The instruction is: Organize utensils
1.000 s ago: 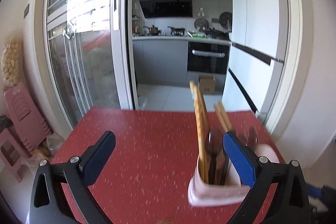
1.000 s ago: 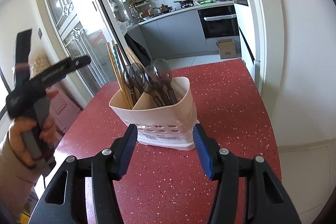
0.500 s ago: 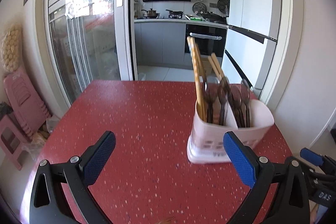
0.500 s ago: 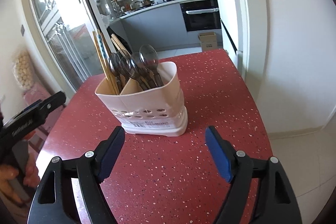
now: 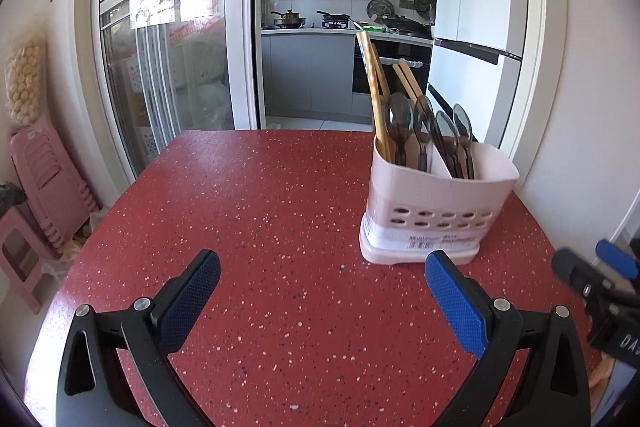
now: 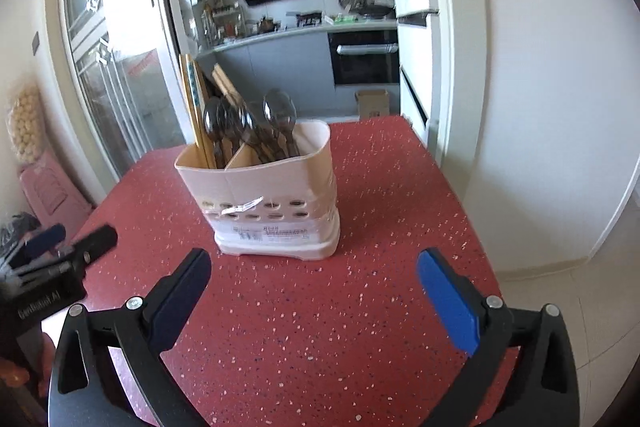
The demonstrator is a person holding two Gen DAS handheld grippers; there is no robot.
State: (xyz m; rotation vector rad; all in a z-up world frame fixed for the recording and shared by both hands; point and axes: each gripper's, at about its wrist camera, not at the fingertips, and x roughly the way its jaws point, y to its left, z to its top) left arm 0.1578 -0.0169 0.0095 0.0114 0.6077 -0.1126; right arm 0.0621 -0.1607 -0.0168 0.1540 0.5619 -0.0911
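Left gripper (image 5: 322, 277): fingers spread wide, blue pads holding nothing, hovering over red speckled table (image 5: 280, 195) at lower frame. Utensil holder (image 5: 434, 205) stands right of centre, clear of the pads; chopsticks (image 5: 374, 99) in its left compartment, spoons (image 5: 434, 131) across both. Right gripper (image 6: 314, 273): fingers equally wide apart, empty, holder upright at frame centre just beyond the fingertips.

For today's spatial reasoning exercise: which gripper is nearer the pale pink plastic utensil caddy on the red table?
Neither clearly; the views look alike. The left gripper hovers before the pale pink plastic utensil caddy, which stands ahead to its right. The right gripper faces it almost centrally.
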